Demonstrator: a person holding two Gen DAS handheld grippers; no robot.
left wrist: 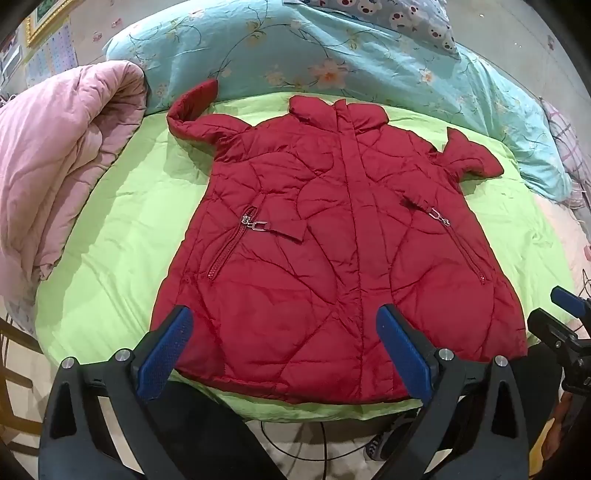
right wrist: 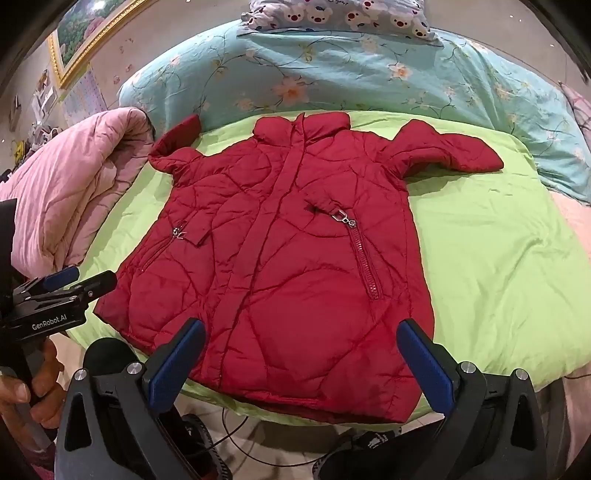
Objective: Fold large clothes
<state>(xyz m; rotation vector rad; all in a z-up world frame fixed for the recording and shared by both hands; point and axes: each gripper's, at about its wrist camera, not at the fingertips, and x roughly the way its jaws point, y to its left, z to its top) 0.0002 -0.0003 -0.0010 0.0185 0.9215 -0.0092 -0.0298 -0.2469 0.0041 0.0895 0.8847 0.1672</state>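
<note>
Your red jacket (left wrist: 332, 236) lies flat and face up on the green sheet (left wrist: 122, 236), filling the middle of both views, collar toward the top of the frame and hem toward the bottom edge of the bed. Its front is closed. Both sleeves are bunched short near the shoulders, the one at upper left curling up against the blue floral quilt (left wrist: 332, 55). A pink quilt (left wrist: 62, 155) is heaped at the left of the frame, beside the sheet. A bear-print pillow (right wrist: 343, 14) sits at the top.

Your left tongs (left wrist: 284, 350) are spread wide, blue pads either side of the hem at the bottom of the frame, holding nothing; whether they touch the cloth you cannot tell. Your right tongs (right wrist: 301, 363) are likewise spread wide and empty, hovering over the hem at the bottom of the right view. In that view the left tongs show at the left edge, with your hand (right wrist: 33, 391) on the handle below them.
</note>
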